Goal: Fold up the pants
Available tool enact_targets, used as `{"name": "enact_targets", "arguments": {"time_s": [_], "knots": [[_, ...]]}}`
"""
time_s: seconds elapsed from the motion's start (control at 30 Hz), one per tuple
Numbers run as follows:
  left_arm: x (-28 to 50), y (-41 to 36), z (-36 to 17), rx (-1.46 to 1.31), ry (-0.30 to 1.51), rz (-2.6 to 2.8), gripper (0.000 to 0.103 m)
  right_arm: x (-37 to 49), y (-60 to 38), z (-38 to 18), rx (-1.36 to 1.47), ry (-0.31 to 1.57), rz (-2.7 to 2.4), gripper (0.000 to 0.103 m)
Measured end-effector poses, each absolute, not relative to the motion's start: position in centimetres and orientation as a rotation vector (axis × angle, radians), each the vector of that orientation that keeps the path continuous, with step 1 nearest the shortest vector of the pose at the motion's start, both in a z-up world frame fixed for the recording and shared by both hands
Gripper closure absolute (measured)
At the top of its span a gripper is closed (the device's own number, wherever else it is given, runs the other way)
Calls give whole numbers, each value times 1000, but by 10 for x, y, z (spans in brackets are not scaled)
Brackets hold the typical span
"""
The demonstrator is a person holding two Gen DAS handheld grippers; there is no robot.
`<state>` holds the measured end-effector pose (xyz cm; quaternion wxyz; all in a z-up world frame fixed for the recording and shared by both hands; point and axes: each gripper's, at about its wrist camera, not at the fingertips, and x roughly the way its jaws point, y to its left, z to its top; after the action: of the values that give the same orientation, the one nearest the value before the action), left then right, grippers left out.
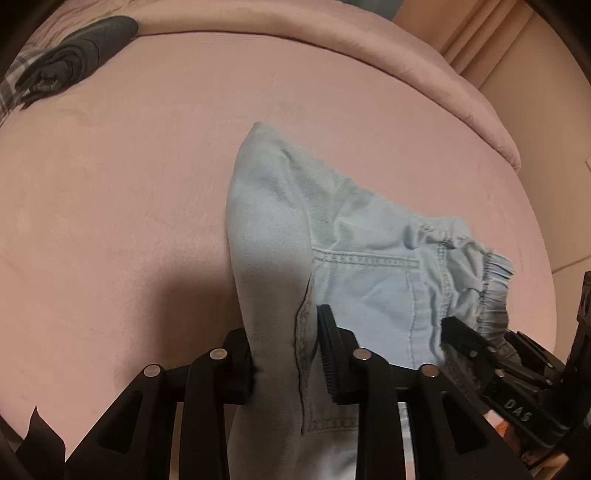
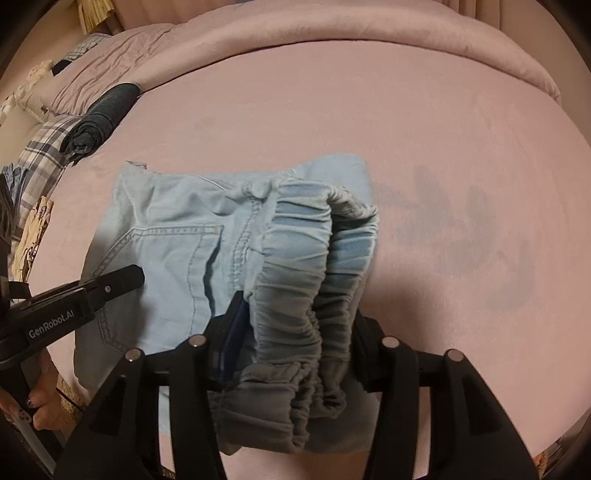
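Note:
Light blue denim pants (image 1: pixel 369 266) lie partly folded on a pink bed (image 1: pixel 129 203). My left gripper (image 1: pixel 286 354) is shut on a folded leg edge of the pants near the back pocket. My right gripper (image 2: pixel 299 332) is shut on the bunched elastic waistband (image 2: pixel 299 266) and holds it just above the bed. In the right wrist view the pants (image 2: pixel 173 240) spread to the left, with my left gripper's finger (image 2: pixel 110 284) on the pocket side. The right gripper also shows in the left wrist view (image 1: pixel 491 362) at the waistband.
A dark grey folded garment (image 1: pixel 74 59) lies at the bed's far left, also in the right wrist view (image 2: pixel 99 118), next to plaid cloth (image 2: pixel 48 147). A rolled pink duvet (image 2: pixel 332 33) runs along the far side. The bed's edge is near on the right.

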<state>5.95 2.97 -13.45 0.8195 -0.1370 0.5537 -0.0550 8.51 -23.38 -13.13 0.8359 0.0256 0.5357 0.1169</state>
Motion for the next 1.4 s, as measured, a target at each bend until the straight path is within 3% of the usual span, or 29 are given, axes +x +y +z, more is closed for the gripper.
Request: {"name": "enact_targets", "arguments": {"time_s": [0.07,0.57,0.93,1.03,1.2,1.4], "knots": [[60,30,-136,-295,1178,-119,70,87,-238,-135,70,1148,240,46],[44,32,-137,-301,1139,-82,64,81,-237,-134,30,1130,198,38],[0,43,-119,-329,1155,-73,40,50,-263,-114,64,1110,175,25],[-16,57,-98,-383,1099,-101,23,37,-266,-91,25,1056,148,21],[-42,70,-61,-428,971,-161,11,16,-280,-51,53,942,160,13],[-62,69,-36,-367,900,-120,5,-5,-283,-20,62,834,166,10]]}}
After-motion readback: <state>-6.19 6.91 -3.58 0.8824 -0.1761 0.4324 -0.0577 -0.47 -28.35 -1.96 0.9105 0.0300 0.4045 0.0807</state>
